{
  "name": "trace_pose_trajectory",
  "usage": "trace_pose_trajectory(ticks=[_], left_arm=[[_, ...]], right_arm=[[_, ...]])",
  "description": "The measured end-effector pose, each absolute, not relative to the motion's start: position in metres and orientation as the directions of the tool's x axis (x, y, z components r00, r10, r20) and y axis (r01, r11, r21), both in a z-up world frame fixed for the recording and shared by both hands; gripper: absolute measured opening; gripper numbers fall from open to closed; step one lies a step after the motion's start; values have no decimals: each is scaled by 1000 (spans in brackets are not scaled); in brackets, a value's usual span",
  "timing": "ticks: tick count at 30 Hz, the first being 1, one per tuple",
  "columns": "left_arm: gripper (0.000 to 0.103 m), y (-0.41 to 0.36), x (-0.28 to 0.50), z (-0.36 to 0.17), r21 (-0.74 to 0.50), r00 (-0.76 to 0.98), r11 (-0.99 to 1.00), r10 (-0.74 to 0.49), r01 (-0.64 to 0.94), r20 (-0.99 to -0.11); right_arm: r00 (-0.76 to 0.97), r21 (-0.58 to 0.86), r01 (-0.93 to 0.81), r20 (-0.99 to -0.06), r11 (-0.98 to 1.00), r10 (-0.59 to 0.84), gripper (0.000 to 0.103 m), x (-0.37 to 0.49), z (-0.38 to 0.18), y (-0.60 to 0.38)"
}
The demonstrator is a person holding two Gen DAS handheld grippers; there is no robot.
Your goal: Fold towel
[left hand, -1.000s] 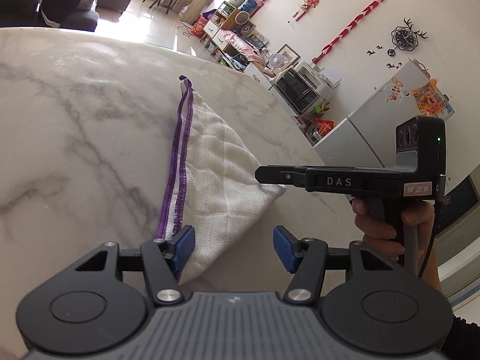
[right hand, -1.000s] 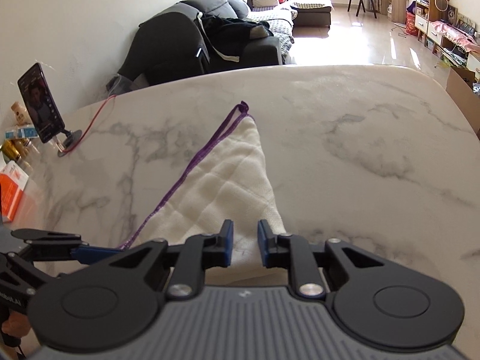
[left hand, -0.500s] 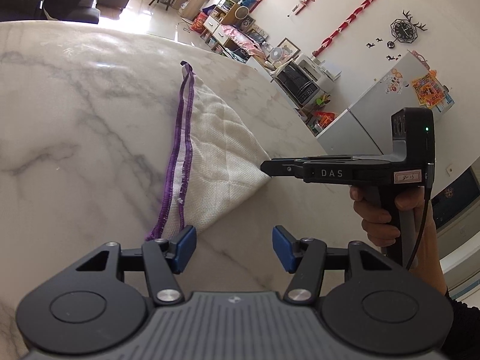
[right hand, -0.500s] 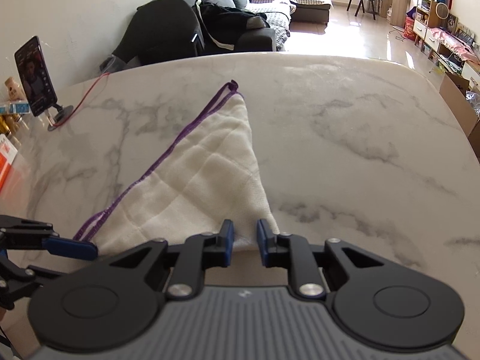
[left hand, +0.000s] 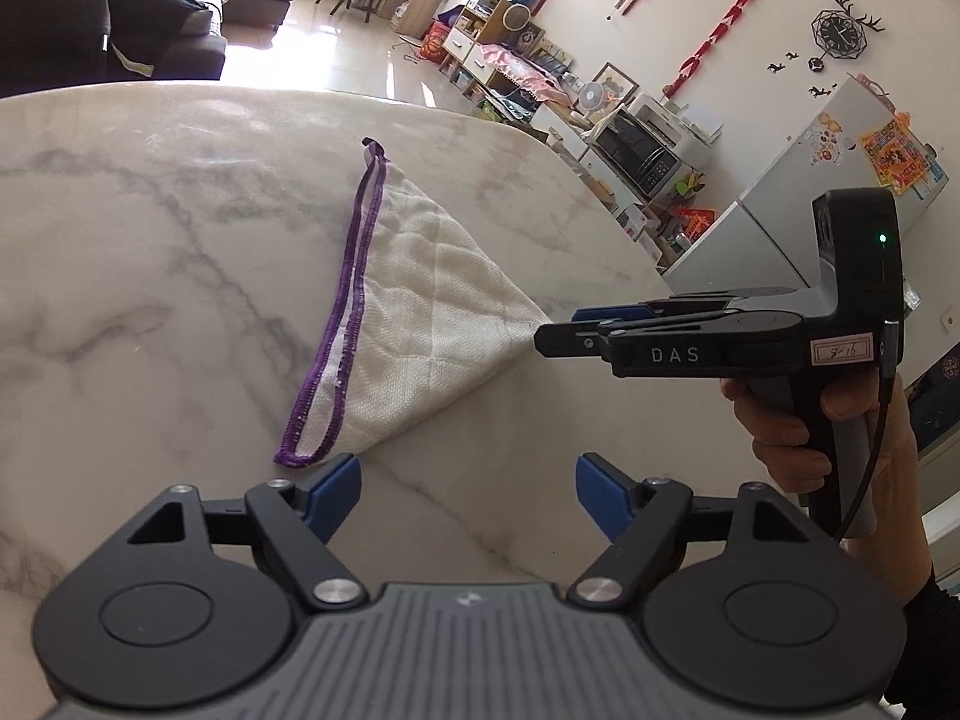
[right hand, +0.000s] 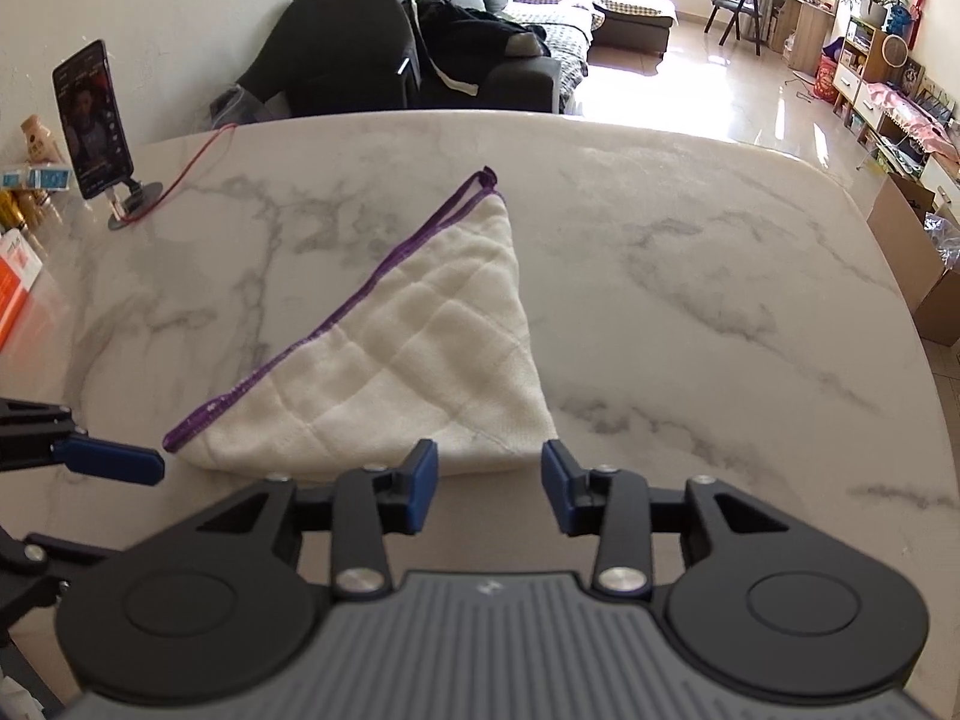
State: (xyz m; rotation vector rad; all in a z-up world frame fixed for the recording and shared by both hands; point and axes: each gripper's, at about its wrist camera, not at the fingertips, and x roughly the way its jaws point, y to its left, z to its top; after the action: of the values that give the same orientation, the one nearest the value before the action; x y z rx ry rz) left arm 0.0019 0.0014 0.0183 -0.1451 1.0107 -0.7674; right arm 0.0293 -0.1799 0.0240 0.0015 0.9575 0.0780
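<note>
White quilted towel with purple stitched edging lies folded in a triangle on the grey-veined marble table; long purple edge runs away from both grippers; left gripper and right gripper each just behind a near corner, jaws opening, nothing between them.

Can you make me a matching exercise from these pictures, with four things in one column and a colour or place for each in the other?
Things:
1. towel
2. towel edging
3. phone
4. sofa

Descriptions:
A. purple
B. upright on a stand at the table's far left corner
C. white, folded into a triangle on the marble table
D. dark, beyond the table

Pairs: 1-C, 2-A, 3-B, 4-D
</note>
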Motion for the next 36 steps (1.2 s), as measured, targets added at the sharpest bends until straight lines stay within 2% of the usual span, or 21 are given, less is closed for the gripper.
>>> trace_pose_trajectory(ticks=[2, 3, 5, 7, 10, 14, 18, 23, 36], left_arm=[[85, -2, -6, 24, -403, 339, 774, -594, 489, -730], [87, -4, -9, 26, -380, 358, 792, -570, 477, -739], [99, -7, -18, 31, -320, 418, 835, -512, 448, -750], [102, -13, -23, 34, -283, 436, 859, -469, 426, -768], [102, -21, -28, 37, -253, 410, 866, -438, 432, -800], [102, -30, -37, 42, -126, 505, 938, -283, 322, -816], [102, -31, -35, 41, -126, 483, 962, -233, 243, -844], [102, -33, -38, 44, -133, 457, 973, -208, 190, -865], [102, -42, -38, 52, -90, 443, 981, -159, 173, -882]], right_arm=[[581, 22, -66, -812, 998, 57, 79, 23, 28, -177], [589, 14, -66, -807, 998, 50, 82, 19, 32, -176], [606, -1, -64, -794, 998, 38, 98, 11, 39, -174], [617, -13, -61, -786, 998, 27, 103, 4, 46, -172], [616, -21, -49, -787, 999, 14, 103, -3, 52, -172], [605, -37, -36, -796, 999, -7, 103, -10, 55, -173], [580, -24, -25, -814, 999, -5, 103, -13, 55, -176], [560, 27, -6, -828, 1000, 26, 103, -16, 57, -180], [537, 27, -3, -843, 1000, 25, 103, -15, 57, -178]])
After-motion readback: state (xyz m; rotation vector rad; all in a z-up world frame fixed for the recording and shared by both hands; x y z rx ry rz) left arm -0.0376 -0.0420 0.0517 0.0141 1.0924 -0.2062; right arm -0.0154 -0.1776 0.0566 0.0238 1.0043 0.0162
